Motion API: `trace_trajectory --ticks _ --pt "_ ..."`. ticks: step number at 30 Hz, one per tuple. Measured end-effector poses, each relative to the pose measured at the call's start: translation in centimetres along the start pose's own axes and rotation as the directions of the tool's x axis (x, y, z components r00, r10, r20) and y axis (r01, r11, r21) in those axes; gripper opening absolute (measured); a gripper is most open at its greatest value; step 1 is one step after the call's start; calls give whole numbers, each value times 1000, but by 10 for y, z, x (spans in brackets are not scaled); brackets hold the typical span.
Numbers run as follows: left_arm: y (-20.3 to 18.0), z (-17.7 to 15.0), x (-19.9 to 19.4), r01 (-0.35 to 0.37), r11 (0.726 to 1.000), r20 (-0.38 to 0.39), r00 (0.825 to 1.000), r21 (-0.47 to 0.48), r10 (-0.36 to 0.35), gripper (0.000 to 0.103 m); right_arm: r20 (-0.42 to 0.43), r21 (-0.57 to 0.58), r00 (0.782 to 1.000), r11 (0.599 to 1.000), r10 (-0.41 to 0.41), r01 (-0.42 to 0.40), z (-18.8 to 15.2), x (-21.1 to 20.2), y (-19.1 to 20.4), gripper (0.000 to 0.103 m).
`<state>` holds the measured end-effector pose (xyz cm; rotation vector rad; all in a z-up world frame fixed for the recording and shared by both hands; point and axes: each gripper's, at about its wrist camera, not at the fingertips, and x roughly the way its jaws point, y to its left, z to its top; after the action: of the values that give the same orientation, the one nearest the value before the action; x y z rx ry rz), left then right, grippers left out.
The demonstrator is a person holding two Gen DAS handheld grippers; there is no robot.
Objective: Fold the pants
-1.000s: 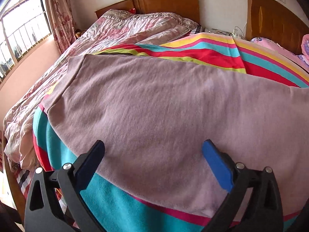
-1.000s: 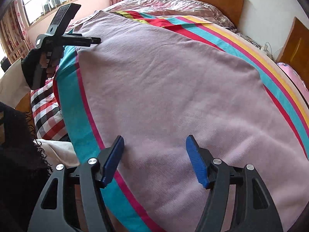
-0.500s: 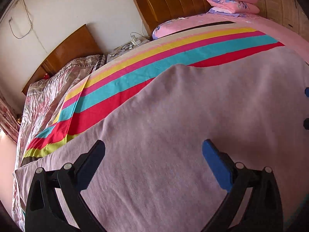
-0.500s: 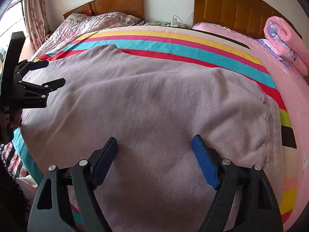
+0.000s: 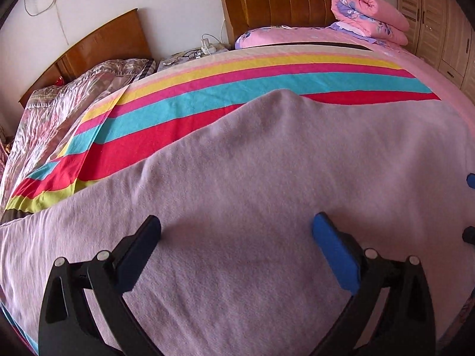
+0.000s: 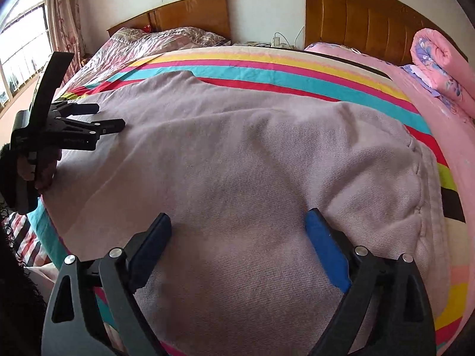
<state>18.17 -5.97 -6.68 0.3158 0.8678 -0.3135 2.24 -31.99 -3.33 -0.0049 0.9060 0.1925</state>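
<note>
Pale mauve pants (image 5: 267, 184) lie spread flat on a striped blanket (image 5: 237, 86) on the bed. In the right wrist view the pants (image 6: 237, 163) show their elastic waistband (image 6: 427, 195) at the right. My left gripper (image 5: 236, 237) is open and empty just above the pants' near part. It also shows in the right wrist view (image 6: 101, 121) at the left, over the leg end. My right gripper (image 6: 239, 234) is open and empty over the pants near the waist. Its fingertips (image 5: 470, 181) peek in at the left wrist view's right edge.
A rolled pink quilt (image 6: 439, 68) lies at the far right by a wooden headboard (image 6: 356, 20). A second bed with a floral cover (image 6: 166, 38) is at the far left. A window (image 6: 17, 53) is on the left wall. A checked cloth (image 6: 26, 237) hangs off the bed's near edge.
Both grippers swung right from the pants' leg end towards the waist side over the second. Both stayed open. The pants have not moved.
</note>
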Motion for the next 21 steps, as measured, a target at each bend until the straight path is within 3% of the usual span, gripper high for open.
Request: trace_trajectory --ticks 3,6,10,12,14,16,18,21 --pt "-8 7 -8 -51 998 -12 999 22 51 101 -45 -36 999 999 -6 5 7 -9 2 88" --pt "-26 32 -21 -7 996 69 998 93 0 102 30 -59 1000 998 5 -3 27 -20 1 88" --pt "-48 68 9 6 990 75 997 139 -16 102 81 -48 997 999 5 -1 60 -5 5 88" --pt "-49 77 39 17 994 31 999 107 -21 101 39 -27 999 999 -15 16 65 14 3 88" --pt "-41 83 54 63 996 17 998 62 -64 102 -39 -8 995 996 -91 90 57 35 -5 88" --pt "-29 87 61 48 999 5 999 9 -48 102 -16 21 999 998 -52 52 45 34 -15 89" --pt "-16 86 68 121 991 -24 992 -60 -122 102 -9 13 999 999 -32 33 39 31 -18 89" --pt "-12 88 72 132 988 -26 991 -86 -135 102 -14 -4 999 999 -42 42 39 33 -17 90"
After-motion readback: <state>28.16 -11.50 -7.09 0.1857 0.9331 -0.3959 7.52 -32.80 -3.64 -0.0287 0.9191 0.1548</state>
